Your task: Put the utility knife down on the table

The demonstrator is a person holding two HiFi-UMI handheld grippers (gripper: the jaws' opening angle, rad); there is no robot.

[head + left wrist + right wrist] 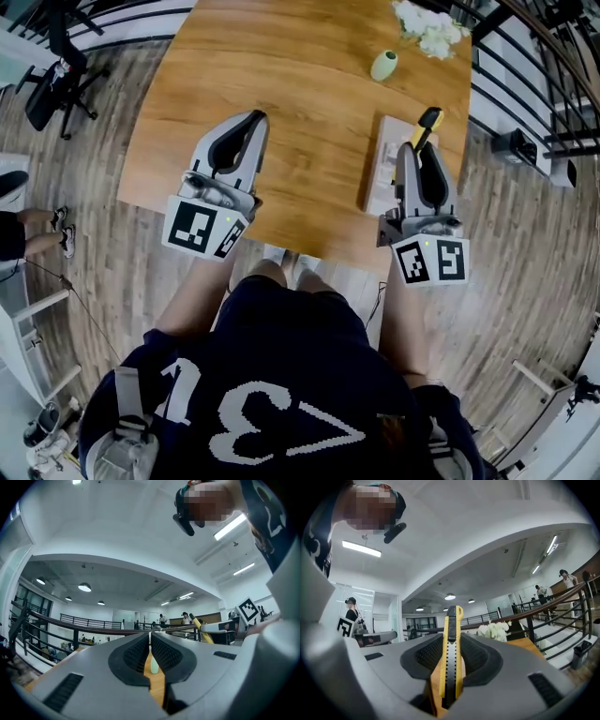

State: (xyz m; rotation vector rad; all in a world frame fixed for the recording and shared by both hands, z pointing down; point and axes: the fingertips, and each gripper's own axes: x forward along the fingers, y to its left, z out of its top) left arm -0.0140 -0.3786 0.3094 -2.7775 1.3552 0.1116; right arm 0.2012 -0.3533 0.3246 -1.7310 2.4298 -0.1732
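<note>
Right gripper (453, 654): jaws clamped on the yellow-and-black utility knife (452, 660), whose far end juts past the jaw tips. The knife is held over the table (309, 103) at its near right corner, above a pale block (381, 164). Left gripper (150, 649): over the table's near left edge, jaws all but together, nothing gripped.

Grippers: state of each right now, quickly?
Left gripper: jaws closed, holding nothing.
Right gripper: jaws closed on the utility knife.

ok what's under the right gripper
A pale rectangular block on the table lies beneath the right gripper, which is shut on the utility knife. The gripper covers the block's right side.
</note>
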